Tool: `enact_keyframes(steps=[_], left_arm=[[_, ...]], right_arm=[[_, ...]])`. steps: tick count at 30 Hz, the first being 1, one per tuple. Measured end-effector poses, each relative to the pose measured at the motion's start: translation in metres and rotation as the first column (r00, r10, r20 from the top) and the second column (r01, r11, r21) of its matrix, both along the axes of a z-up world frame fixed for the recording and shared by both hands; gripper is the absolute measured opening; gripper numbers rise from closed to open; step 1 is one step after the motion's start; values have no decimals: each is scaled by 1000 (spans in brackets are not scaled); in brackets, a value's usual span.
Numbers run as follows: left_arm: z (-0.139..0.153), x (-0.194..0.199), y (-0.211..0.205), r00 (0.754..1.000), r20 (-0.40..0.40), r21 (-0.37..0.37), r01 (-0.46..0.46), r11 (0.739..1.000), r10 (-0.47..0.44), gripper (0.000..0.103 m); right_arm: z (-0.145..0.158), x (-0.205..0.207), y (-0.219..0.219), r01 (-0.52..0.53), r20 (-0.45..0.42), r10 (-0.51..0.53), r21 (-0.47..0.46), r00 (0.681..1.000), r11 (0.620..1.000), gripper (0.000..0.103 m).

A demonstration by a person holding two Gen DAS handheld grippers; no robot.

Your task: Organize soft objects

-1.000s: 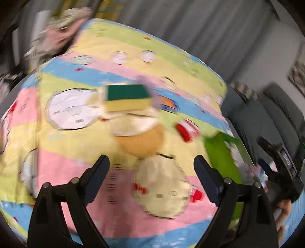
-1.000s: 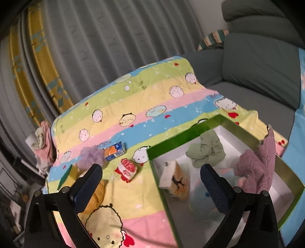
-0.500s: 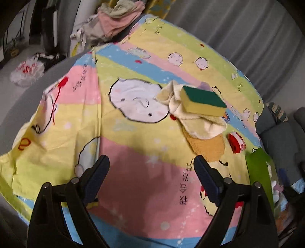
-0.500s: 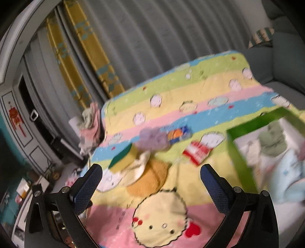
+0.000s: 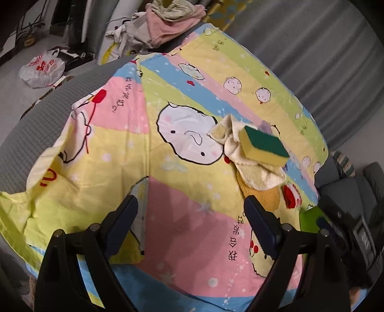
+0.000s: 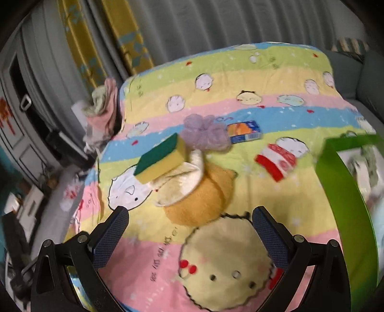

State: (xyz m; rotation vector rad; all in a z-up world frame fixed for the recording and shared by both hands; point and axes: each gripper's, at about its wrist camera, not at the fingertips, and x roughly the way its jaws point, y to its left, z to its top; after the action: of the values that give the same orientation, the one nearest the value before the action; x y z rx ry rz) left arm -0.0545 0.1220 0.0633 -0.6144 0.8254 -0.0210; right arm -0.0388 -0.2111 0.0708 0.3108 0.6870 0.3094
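A yellow sponge with a green top [image 6: 161, 160] [image 5: 264, 146] lies on a cream cloth [image 6: 182, 182] [image 5: 254, 168], which rests on an orange plush cloth [image 6: 204, 204] [image 5: 261, 195]. A purple mesh puff [image 6: 204, 134] lies behind them. A red and white packet [image 6: 276, 160] [image 5: 291, 195] and an orange and blue carton [image 6: 244, 132] lie to the right. A green box [image 6: 345, 192] [image 5: 309, 218] holds several cloths. My right gripper [image 6: 190, 231] is open and empty, just short of the orange cloth. My left gripper [image 5: 190, 224] is open and empty over the sheet.
A striped cartoon sheet [image 5: 168, 192] covers the sofa. A pile of pink and green cloths [image 5: 172, 19] [image 6: 103, 108] sits beyond its far corner. A plastic bag [image 5: 42, 69] lies on the floor. Grey sofa cushions [image 5: 345, 192] are at right. Curtains [image 6: 192, 28] hang behind.
Both grippers swung left. The right one turned from the green box to the sponge pile and came closer to it. The left one pulled back; both stay open.
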Motion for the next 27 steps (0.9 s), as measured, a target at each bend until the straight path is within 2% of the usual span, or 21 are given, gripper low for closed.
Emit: enact_keyframes(steps=[4, 7, 9, 12, 14, 16, 18, 20, 22, 23, 27], left_arm=[[1, -2, 11, 1000, -3, -25, -12, 1000, 12, 89], [5, -3, 14, 1000, 11, -16, 4, 1000, -4, 89], [6, -4, 18, 1000, 12, -10, -14, 1000, 14, 89], [6, -5, 22, 999, 15, -20, -36, 999, 36, 89], [7, -3, 23, 1000, 16, -34, -17, 999, 17, 89], [8, -2, 24, 1000, 20, -47, -4, 999, 5, 89], [8, -1, 26, 1000, 18, -46, -6, 999, 7, 89], [8, -1, 28, 1000, 14, -44, -8, 999, 9, 89], [7, -2, 29, 1000, 14, -49, -9, 999, 10, 89], [8, -3, 29, 1000, 16, -51, -7, 999, 8, 89], [8, -4, 27, 1000, 14, -39, -14, 999, 14, 89]], right_arm=[[18, 33, 42, -79, -25, 77, -101, 997, 992, 103], [31, 68, 83, -130, -43, 123, -234, 991, 964, 103], [30, 90, 104, -149, -80, 132, -274, 988, 950, 103], [17, 118, 127, -132, -112, 98, -362, 989, 923, 103], [6, 130, 136, -84, -104, 41, -452, 994, 888, 103], [-3, 138, 141, -83, -116, 29, -492, 993, 867, 103], [-10, 144, 138, -69, -123, 6, -509, 992, 858, 103], [-14, 152, 130, -41, -131, -29, -500, 991, 865, 103], [-18, 154, 119, -60, -166, -12, -420, 986, 906, 101], [-19, 154, 116, -66, -177, -4, -388, 984, 919, 93], [-6, 131, 100, -48, -135, 8, -293, 991, 955, 93]])
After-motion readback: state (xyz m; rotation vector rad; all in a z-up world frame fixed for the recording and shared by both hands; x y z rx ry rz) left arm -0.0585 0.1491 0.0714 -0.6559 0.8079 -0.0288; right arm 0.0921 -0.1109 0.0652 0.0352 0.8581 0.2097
